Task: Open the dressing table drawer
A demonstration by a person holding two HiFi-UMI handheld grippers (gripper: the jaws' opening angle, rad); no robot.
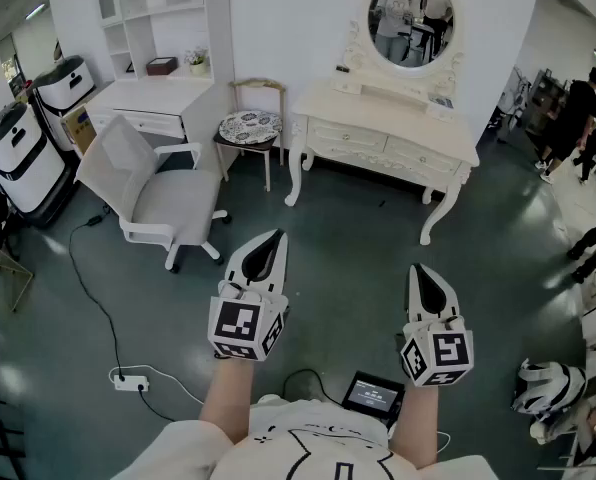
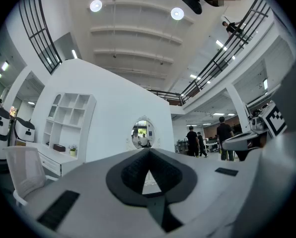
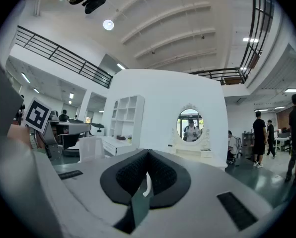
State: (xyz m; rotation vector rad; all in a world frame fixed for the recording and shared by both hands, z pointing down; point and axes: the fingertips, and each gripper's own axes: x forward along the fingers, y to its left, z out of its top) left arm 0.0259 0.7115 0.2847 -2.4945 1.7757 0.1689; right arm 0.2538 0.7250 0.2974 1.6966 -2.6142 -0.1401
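Note:
The cream dressing table (image 1: 378,108) with its oval mirror (image 1: 410,18) stands against the far wall, well ahead of me. Both of its front drawers (image 1: 348,136) look closed. My left gripper (image 1: 275,236) and right gripper (image 1: 419,269) are held side by side in mid-air over the dark floor, pointing toward the table and far short of it. Each is shut with nothing between its jaws. The left gripper view shows that gripper's tips (image 2: 148,150) meeting below the distant mirror (image 2: 142,133). In the right gripper view the tips (image 3: 148,151) meet to the left of the mirror (image 3: 189,125).
A white office chair (image 1: 148,193) stands to the left, with a round-seated chair (image 1: 250,126) beside the table's left leg. A white desk with shelves (image 1: 148,98) is at the back left. A power strip (image 1: 130,380), cable and small screen (image 1: 373,396) lie near my feet. People (image 1: 578,118) stand at the right.

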